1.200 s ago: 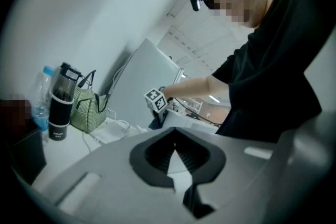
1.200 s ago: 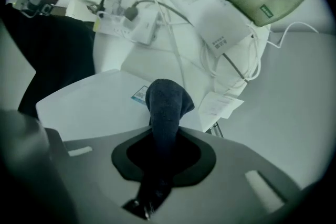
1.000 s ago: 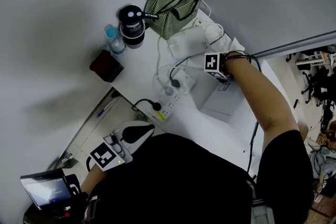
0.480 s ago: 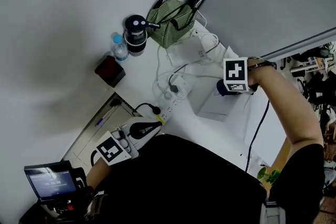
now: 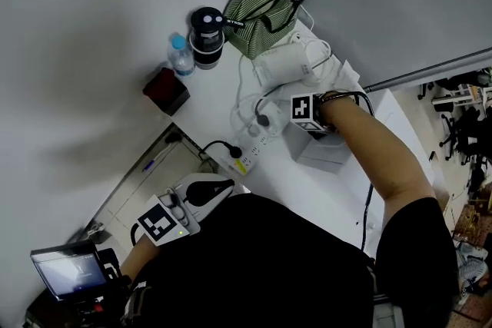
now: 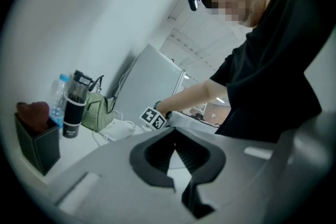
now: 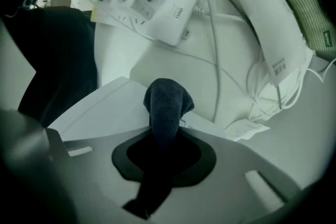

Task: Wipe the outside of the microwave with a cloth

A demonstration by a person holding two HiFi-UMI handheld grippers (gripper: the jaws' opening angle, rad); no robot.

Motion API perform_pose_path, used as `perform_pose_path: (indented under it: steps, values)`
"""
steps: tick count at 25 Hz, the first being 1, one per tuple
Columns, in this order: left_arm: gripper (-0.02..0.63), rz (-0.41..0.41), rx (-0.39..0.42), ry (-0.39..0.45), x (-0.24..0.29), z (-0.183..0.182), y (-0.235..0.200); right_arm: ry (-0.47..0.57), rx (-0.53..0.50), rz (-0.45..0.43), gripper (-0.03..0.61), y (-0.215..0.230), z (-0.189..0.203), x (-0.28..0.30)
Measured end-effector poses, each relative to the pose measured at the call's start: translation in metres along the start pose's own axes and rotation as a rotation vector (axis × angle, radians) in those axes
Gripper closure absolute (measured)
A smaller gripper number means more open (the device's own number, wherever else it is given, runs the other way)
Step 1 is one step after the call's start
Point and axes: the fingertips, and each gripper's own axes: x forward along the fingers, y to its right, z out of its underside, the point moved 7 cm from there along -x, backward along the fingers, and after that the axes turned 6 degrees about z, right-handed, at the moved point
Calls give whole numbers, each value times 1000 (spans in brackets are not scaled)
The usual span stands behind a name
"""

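Observation:
The white microwave [image 5: 329,155] is seen from above, at the right of the white counter, and my right gripper [image 5: 306,113] rests at its far left corner. In the right gripper view, that gripper [image 7: 163,140] is shut on a dark blue cloth [image 7: 167,104], whose folded end presses on the microwave's white top [image 7: 100,108]. My left gripper [image 5: 204,190] hangs low near the person's body, away from the microwave. The left gripper view shows it [image 6: 180,165] shut with nothing between the jaws, and the microwave [image 6: 190,119] beyond.
A white power strip [image 5: 247,157] with plugs and cables lies just left of the microwave. Behind stand a white adapter [image 5: 281,61], a green striped bag [image 5: 261,6], a black tumbler [image 5: 207,28], a water bottle [image 5: 181,57] and a dark red box [image 5: 164,92]. A small screen [image 5: 65,273] sits at bottom left.
Half a second ago the right gripper with the cloth was further right on the microwave top; it has slid back left to the far corner. The left gripper has barely moved.

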Motion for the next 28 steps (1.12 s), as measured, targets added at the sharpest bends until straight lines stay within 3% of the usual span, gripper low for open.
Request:
perform_pose_path:
  steps: [6,10,12,16,20,24,28]
  values:
    - [612,-23,-12,4,-10,9,-2,55,-9,-13,529,0,-11,8]
    - [612,12,29,16,0,-6,-3,252,-52,-44,528,-34,28,-64]
    - [612,33,52,31,7,-14,-1,280,-106,-13,527,-60,60,-103]
    - [612,78,83,51,21,-25,7,212,-139,57,528,-84,76,-120]
    - [612,91,74,46,20,-19,11,101,-151,35,528,-74,25,-77]
    - [612,32,26,40,3,-4,4,-24,-150,13,528,-60,-24,-24]
    - [612,-1,13,36,-11,5,-1,-22,-115,2,528,-50,-51,5]
